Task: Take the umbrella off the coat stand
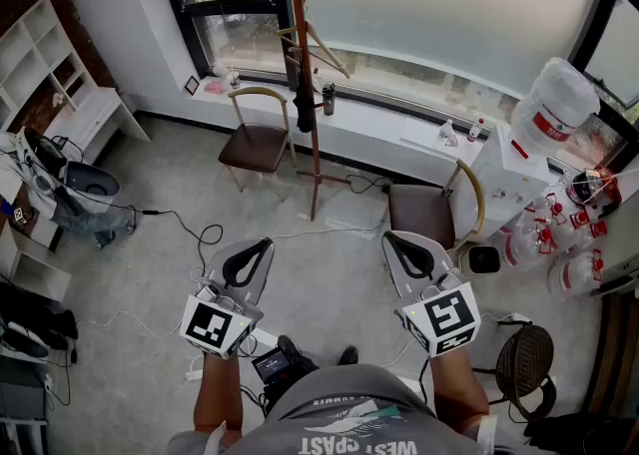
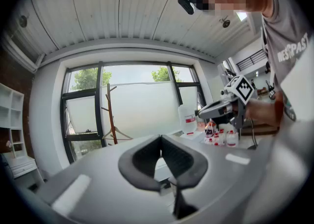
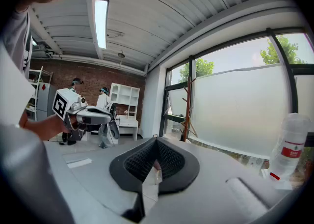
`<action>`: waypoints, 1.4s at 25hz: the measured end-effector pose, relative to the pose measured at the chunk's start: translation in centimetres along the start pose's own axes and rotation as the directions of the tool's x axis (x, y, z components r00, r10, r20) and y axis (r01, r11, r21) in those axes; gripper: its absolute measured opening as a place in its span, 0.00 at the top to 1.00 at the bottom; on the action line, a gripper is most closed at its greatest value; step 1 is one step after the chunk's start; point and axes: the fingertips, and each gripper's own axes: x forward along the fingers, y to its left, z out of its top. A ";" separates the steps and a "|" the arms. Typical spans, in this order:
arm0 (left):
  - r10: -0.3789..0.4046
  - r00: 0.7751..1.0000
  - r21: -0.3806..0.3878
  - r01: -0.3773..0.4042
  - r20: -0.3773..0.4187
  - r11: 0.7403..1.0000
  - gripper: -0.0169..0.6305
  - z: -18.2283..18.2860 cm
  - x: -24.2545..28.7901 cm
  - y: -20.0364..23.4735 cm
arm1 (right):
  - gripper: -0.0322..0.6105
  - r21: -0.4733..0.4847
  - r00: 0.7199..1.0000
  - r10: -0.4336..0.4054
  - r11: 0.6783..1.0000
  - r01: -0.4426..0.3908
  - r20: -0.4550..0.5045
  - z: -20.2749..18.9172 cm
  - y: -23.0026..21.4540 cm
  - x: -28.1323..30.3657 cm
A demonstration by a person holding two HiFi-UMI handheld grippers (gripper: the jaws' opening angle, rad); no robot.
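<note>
Wooden coat stand (image 1: 311, 84) carries the umbrella; both grippers closed and empty

1. Task item. The dark umbrella (image 1: 305, 106) hangs folded against the pole of the coat stand, about halfway up it. The stand is upright on the grey floor (image 1: 150, 273) in front of the window sill (image 1: 399, 114). A wooden hanger (image 1: 326, 50) hangs from a peg above the umbrella.

2. Grippers. The left gripper (image 1: 262, 246) and the right gripper (image 1: 393, 241) are held side by side low in the head view, well apart from the stand. In the left gripper view the two dark pads meet at their tips with nothing between them. The right gripper view shows the same condition: jaws together, nothing held.

3. Surroundings and obstructions.
- A chair (image 1: 258, 147) with a brown seat stands just left of the stand's base.
- A second chair (image 1: 431, 212) stands right of the base, directly ahead of the right gripper.
- Cables (image 1: 180, 228) trail across the floor between the grippers and the stand.
- A black bottle (image 1: 328, 99) stands on the sill just right of the umbrella.
- A water dispenser (image 1: 504, 179) with a large inverted water bottle (image 1: 552, 104) stands at the right, with small red-labelled bottles (image 1: 559, 238) on the floor beside it.
- White shelving (image 1: 40, 74) occupies the left wall
</note>
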 end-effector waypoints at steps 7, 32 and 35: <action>0.015 1.000 0.033 -0.015 0.012 0.999 0.97 0.0 -0.6 -0.3 | 0.95 0.000 1.000 0.010 1.000 -0.010 0.002 -0.2 0.2 -0.5; 0.034 0.998 0.019 -0.033 -0.062 0.999 0.97 -0.8 0.0 -0.4 | 0.95 0.095 0.999 0.046 0.994 -0.048 0.022 -1.7 -1.2 1.5; 0.014 0.998 0.010 -0.013 -0.062 1.000 0.97 -1.5 0.9 0.9 | 0.95 0.106 0.999 0.032 0.994 -0.033 0.012 -1.8 -1.3 3.0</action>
